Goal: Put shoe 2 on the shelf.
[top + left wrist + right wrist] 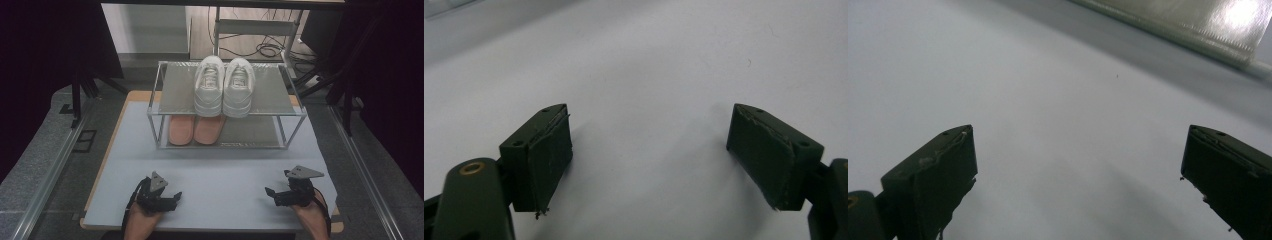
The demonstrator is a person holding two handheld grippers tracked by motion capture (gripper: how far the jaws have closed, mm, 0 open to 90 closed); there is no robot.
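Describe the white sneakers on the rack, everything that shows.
The white sneakers are a pair of low-top lace-up shoes, leather-like, with thick white soles and white laces. They stand upright side by side on the top shelf of the metal-framed shoe rack, close together and possibly touching, near its middle, toes towards the person. Below them, on the lower shelf, lies a pair of pinkish shoes. Both grippers rest far off at the near table edge.

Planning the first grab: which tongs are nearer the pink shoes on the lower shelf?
Left. The left tongs sit almost straight in front of the pink shoes; the right tongs lie farther off to their right.
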